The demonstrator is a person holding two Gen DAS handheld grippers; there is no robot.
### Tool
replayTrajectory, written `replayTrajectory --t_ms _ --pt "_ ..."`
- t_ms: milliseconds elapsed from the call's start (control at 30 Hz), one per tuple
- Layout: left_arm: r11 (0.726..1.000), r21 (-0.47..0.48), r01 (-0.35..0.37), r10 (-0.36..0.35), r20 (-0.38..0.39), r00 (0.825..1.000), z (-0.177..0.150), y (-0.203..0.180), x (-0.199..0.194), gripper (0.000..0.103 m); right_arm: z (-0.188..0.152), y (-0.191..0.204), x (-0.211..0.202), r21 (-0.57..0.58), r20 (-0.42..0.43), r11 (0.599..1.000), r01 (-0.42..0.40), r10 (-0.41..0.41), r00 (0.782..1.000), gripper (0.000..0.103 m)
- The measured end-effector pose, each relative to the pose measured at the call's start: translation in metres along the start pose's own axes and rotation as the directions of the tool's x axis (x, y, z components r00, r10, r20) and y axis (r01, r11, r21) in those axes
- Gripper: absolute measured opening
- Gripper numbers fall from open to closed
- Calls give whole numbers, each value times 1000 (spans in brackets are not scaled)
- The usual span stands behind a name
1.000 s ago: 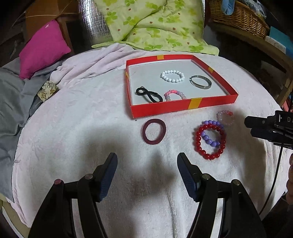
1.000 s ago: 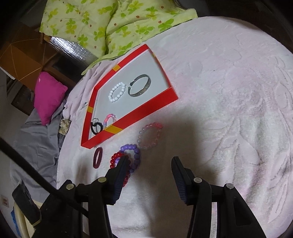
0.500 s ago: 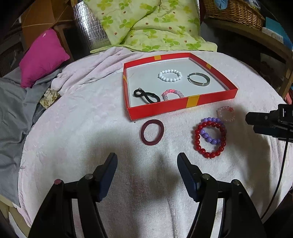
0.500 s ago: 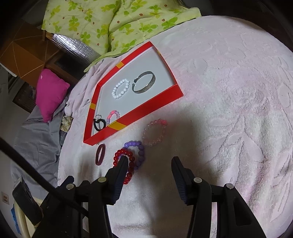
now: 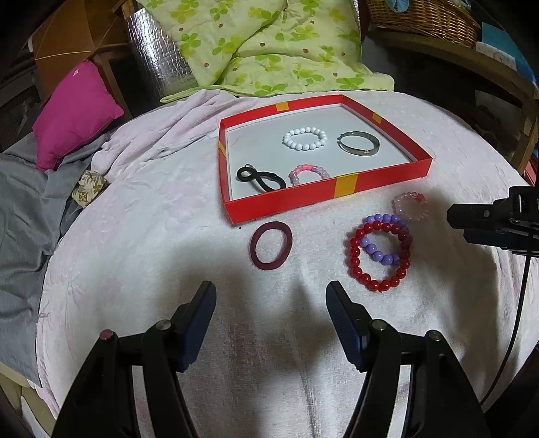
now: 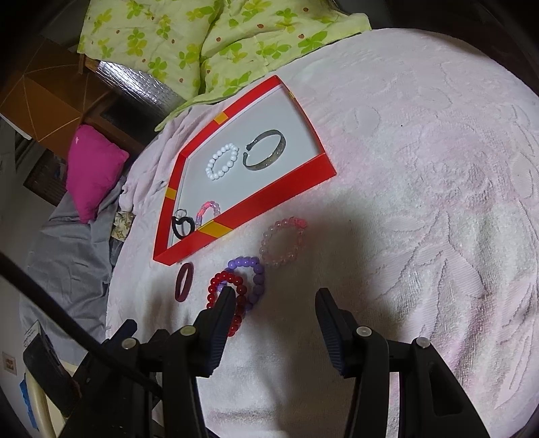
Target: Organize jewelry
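Observation:
A red tray [image 5: 323, 198] [image 6: 256, 205] lies on the pale pink cloth. It holds a white bead bracelet [image 5: 305, 137], a silver bangle [image 5: 358, 143], a black loop [image 5: 261, 178] and a pink bead bracelet [image 5: 308, 172]. In front of it lie a maroon ring [image 5: 271, 246] [image 6: 183, 281], a red bead bracelet [image 5: 380, 257] [image 6: 224, 296] overlapping a purple one [image 5: 380, 236] [image 6: 251, 276], and a pale pink bracelet [image 5: 409, 205] [image 6: 283, 246]. My left gripper [image 5: 269, 296] is open and empty, short of the maroon ring. My right gripper [image 6: 274, 296] is open and empty, its left finger over the red bracelet.
A green floral quilt [image 5: 256, 43] lies behind the tray. A magenta cushion [image 5: 72, 111] and grey cloth [image 5: 23, 209] are at the left edge. A wicker basket [image 5: 421, 13] stands at the back right. The right gripper's body [image 5: 495, 222] shows at the right.
Both grippers drew back and rose slightly, so the tray and bracelets sit a little farther off. Nothing was picked up or moved. Both stay open.

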State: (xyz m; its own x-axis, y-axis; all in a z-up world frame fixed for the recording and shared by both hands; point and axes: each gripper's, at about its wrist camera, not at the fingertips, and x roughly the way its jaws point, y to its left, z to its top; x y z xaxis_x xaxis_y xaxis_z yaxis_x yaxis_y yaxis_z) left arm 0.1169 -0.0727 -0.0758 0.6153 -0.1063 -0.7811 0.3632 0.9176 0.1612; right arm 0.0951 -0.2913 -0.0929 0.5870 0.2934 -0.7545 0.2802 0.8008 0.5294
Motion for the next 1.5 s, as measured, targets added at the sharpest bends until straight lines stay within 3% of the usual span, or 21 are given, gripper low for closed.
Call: replayTrajectory --t_ms 733,1000,1200,1400,1467,1500 --pt "999 41 -1 2 -16 1000 0 -15 3 69 3 6 3 -11 10 1000 9 -9 1000 52" --pt "999 39 26 -25 -43 999 -2 -11 7 69 13 10 9 -51 41 997 64 -62 997 52" --pt "991 -22 132 -134 -79 988 -2 -2 13 69 27 6 17 -77 66 992 99 -94 993 38" --pt "983 -34 182 -185 -87 979 -1 -4 17 69 31 13 42 -133 34 979 156 -153 988 38" --pt "976 -42 215 -218 -88 972 0 -4 19 69 31 18 53 -192 30 959 208 -207 978 27" --pt "971 -44 234 -237 -87 968 1 -5 20 69 29 22 53 -234 59 939 251 -244 968 16"
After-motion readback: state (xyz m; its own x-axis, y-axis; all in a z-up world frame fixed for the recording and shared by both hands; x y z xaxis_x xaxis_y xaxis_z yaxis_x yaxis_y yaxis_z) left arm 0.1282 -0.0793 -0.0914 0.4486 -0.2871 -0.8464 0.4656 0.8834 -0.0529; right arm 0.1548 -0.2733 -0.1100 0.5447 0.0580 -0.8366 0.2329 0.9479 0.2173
